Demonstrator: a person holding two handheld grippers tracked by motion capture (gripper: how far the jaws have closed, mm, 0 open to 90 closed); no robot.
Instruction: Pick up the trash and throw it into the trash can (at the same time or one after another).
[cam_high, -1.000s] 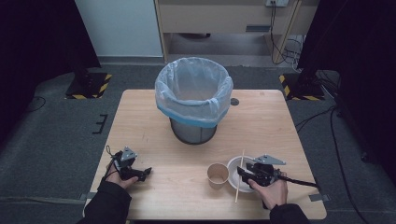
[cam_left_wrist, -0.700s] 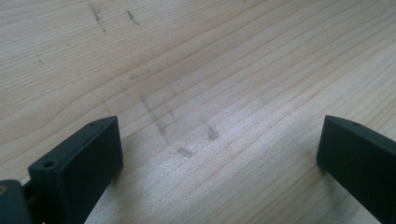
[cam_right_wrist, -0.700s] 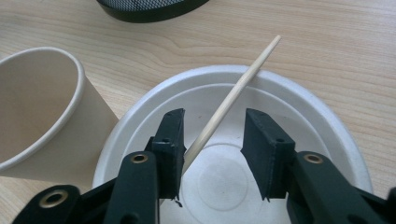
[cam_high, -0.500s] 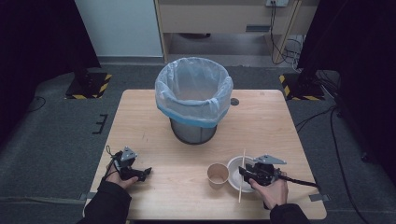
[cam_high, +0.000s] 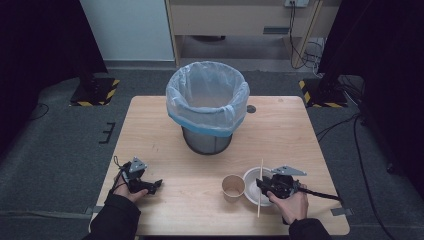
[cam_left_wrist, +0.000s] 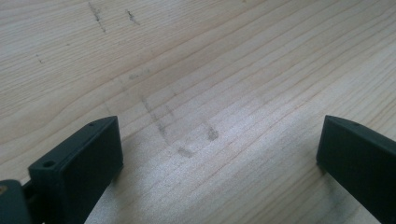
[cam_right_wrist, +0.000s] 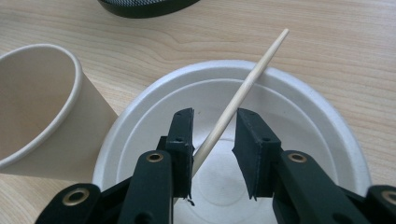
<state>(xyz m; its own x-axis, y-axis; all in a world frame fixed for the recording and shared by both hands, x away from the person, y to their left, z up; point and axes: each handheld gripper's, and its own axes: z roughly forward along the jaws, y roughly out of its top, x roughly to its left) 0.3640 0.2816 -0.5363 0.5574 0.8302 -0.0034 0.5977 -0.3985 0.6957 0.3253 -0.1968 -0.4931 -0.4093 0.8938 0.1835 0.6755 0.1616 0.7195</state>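
One wooden stick (cam_right_wrist: 238, 95) lies between the jaws of the right gripper (cam_right_wrist: 214, 140), which have just been closing around it; a gap shows on the far side of the stick, so the pads do not yet pinch it from both sides, though it seems to brush the one on the left of the right gripper view. It is a single thin, pale, round rod, straight and plain, slanting up and away from the jaws with its far tip reaching past the rim of the bowl (cam_right_wrist: 322, 121). One bowl sits under it: white, round, shallow, with a ringed inner wall. Seen from the high view the stick (cam_high: 260, 186) lies across that bowl (cam_high: 250, 179), sticking out past the rim at both ends.

One paper cup (cam_right_wrist: 42, 107) stands just beside the bowl, tan outside and pale inside; from above it (cam_high: 233, 186) reads as upright and touching or nearly touching the bowl's rim. Two grippers are at work, one in each hand. The right gripper (cam_high: 265, 184) sits over the bowl near the counter's (cam_high: 200, 220) front edge. The left gripper (cam_high: 152, 185) rests well apart on the other side, its jaws spread wide over bare wood (cam_left_wrist: 210, 84) with nothing between them.

One waste bin (cam_high: 207, 107) stands farther back at the middle of the counter, a dark mesh basket lined with a clear bag banded in blue.
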